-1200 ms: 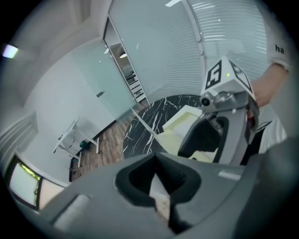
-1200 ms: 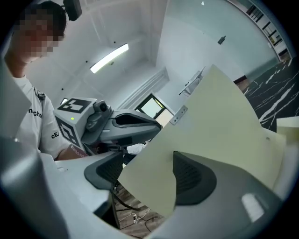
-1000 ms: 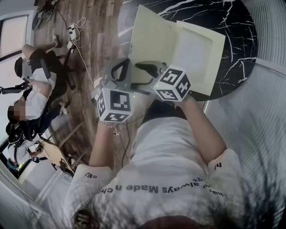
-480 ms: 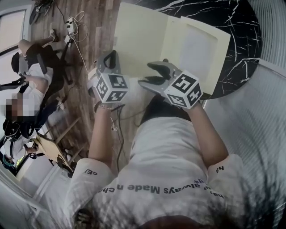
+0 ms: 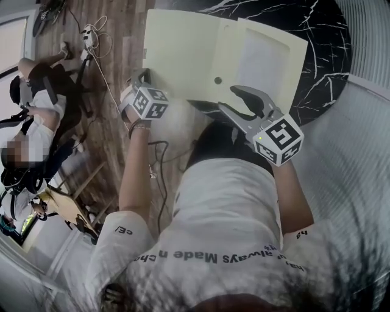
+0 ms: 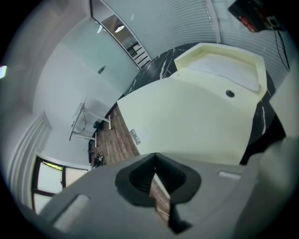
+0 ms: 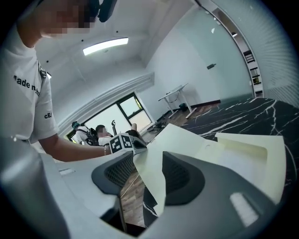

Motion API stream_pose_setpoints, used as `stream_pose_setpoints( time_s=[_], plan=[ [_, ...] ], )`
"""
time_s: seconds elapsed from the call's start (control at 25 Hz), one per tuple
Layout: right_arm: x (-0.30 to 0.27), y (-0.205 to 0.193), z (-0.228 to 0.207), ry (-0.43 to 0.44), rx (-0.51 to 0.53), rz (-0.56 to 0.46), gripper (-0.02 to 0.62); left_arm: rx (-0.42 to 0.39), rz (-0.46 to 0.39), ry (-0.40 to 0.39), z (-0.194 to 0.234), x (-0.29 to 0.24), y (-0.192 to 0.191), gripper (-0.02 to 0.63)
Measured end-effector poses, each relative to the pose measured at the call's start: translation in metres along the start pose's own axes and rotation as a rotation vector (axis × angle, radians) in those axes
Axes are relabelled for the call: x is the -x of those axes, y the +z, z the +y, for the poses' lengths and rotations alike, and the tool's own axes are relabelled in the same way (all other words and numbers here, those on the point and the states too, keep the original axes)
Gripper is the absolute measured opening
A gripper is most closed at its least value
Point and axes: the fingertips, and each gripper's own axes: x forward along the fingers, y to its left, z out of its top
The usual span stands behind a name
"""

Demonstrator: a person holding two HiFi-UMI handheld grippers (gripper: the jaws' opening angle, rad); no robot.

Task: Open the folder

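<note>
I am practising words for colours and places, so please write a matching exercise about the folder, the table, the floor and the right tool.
Things:
1 folder
2 table
3 floor
4 right tool

Descriptions:
a brown wood
b folder cover between its jaws
c black, white veins
d cream, lying open

Pairs: 1-d, 2-c, 3-a, 4-b.

The right tool's jaws have just been closing; a gap to the cover shows on one side.

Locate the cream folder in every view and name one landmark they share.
Head view: folder top centre, lying open.
Left gripper view: folder centre to upper right.
Right gripper view: folder centre to right edge.
Shared landmark: the black marble table under it.
</note>
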Motion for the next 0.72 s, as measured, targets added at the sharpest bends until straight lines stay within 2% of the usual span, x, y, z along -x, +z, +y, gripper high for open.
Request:
stream_pose_setpoints(
  time_s=[0.12,0.36,0.72],
  plan=[
    [0.019,-0.002,-0.009,-0.057,0.001,-0.015,0.186,0.008,0.027,-0.014,-0.011,-0.016,-0.009,0.003],
    [0.047,-0.002,-0.021,-0.173,0.068,-0.022,0.160,0.061,0.046,-0.053,-0.033,-0.037,-0.020,0.002],
    [0.080,0.006,-0.025,-0.228,0.077,-0.055,0.141,0.128,0.069,-0.100,-0.056,-0.056,-0.030,0.002]
  ],
)
